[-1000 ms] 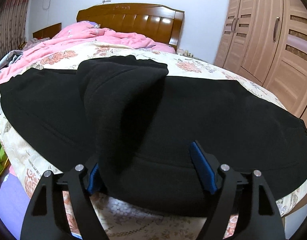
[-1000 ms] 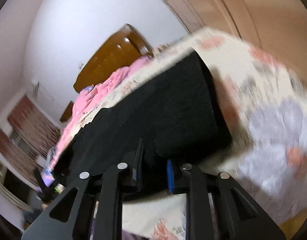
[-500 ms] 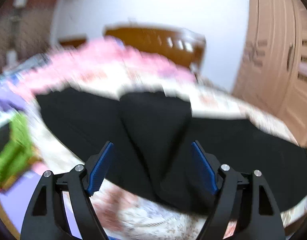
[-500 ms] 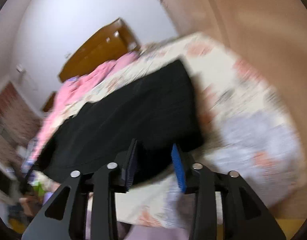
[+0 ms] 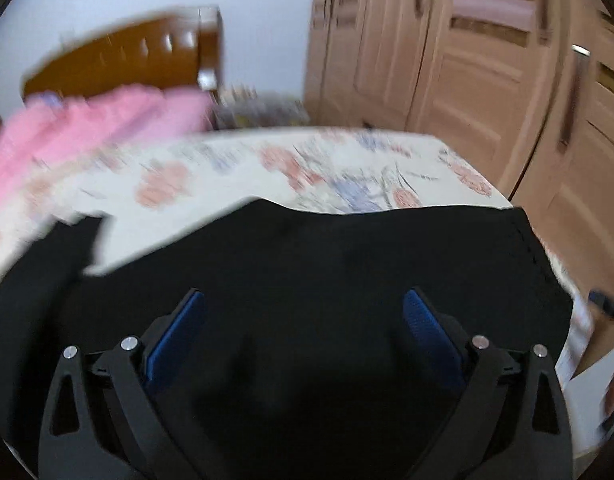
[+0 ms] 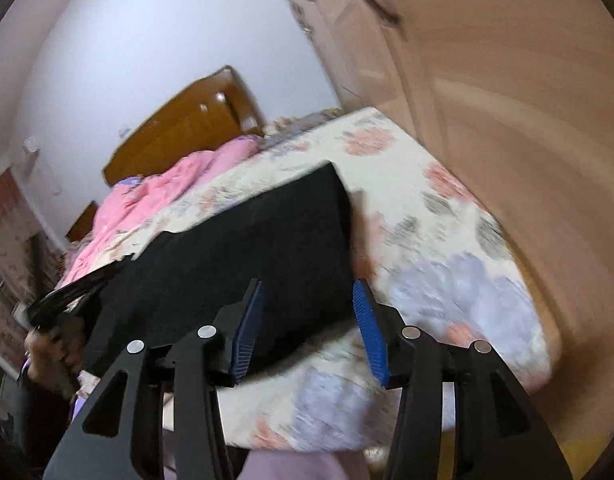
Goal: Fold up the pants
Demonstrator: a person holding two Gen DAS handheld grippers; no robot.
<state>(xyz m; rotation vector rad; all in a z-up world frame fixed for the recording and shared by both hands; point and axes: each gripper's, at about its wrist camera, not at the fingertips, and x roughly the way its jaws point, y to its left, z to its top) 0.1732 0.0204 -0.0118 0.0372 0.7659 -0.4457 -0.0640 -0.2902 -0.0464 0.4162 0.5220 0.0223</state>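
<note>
The black pants (image 5: 327, 264) lie flat across the near part of a floral bed (image 5: 307, 164). My left gripper (image 5: 305, 300) is open, its blue pads wide apart above the cloth and holding nothing. In the right wrist view the pants (image 6: 247, 248) end in a straight edge near the bed's right side. My right gripper (image 6: 309, 292) is open over the near corner of that end, empty. The left gripper and the hand holding it (image 6: 63, 304) show at the far left of the right wrist view.
A pink quilt (image 5: 87, 128) is bunched near the wooden headboard (image 5: 123, 56). Wardrobe doors (image 5: 487, 64) stand close along the bed's right side. The bed's near edge (image 6: 347, 412) drops off below my right gripper.
My right gripper opened and let go of the pants' end. My left gripper swung right, away from the folded-over part toward the pants' right end. Both views are motion-blurred.
</note>
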